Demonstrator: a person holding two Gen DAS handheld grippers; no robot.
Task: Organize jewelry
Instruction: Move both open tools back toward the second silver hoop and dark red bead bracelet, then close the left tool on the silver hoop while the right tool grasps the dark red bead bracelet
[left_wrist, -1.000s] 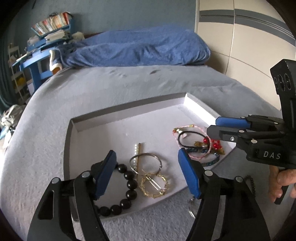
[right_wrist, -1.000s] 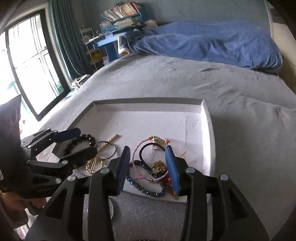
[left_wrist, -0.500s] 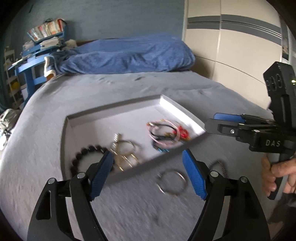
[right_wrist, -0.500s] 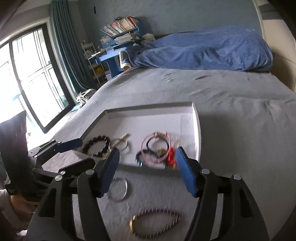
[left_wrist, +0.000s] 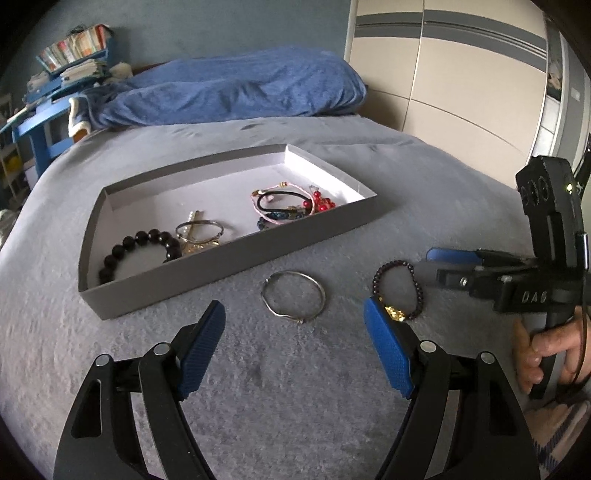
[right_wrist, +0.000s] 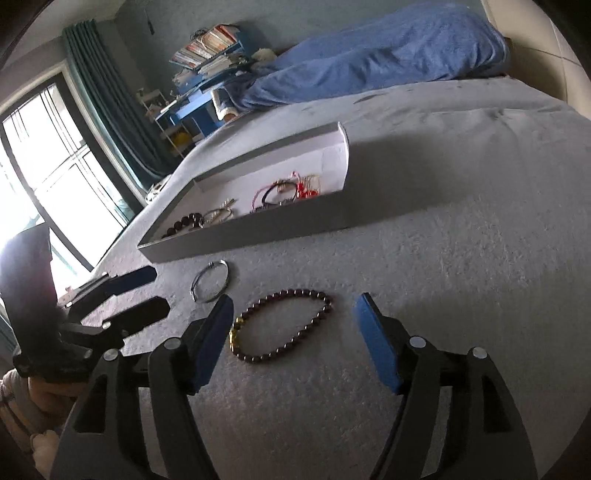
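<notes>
Grey tray (left_wrist: 229, 266) sits on the grey bedspread (left_wrist: 295, 387), left of centre in the left wrist view; inside it, left end: black bead bracelet (left_wrist: 140, 247); next to that a silver bangle (left_wrist: 199, 229) lying over a gold piece and a pale clip, details unclear; right end: tangle of pink, black, blue and red bracelets (left_wrist: 291, 205). Outside the tray, on the bedspread just in front of its near wall: silver bangle (left_wrist: 293, 297), lying flat; right of it, apart, a dark-red bead bracelet (left_wrist: 399, 291) with a gold charm at its near end. Left gripper (left_wrist: 293, 343) hovers over the bedspread, blue fingers (left_wrist: 201, 347) wide apart, nothing between them but open bedspread; the loose bangle lies just ahead of the gap, not touched. Right gripper (right_wrist: 293, 332) held by a hand (left_wrist: 546, 350) at the right edge; its fingers have just been opening and now stand apart, straddling the near half of the dark-red bracelet (right_wrist: 284, 325), which lies flat between them; pads not touching it. Blue duvet (left_wrist: 236, 88) bunched at the far end of the bed.
</notes>
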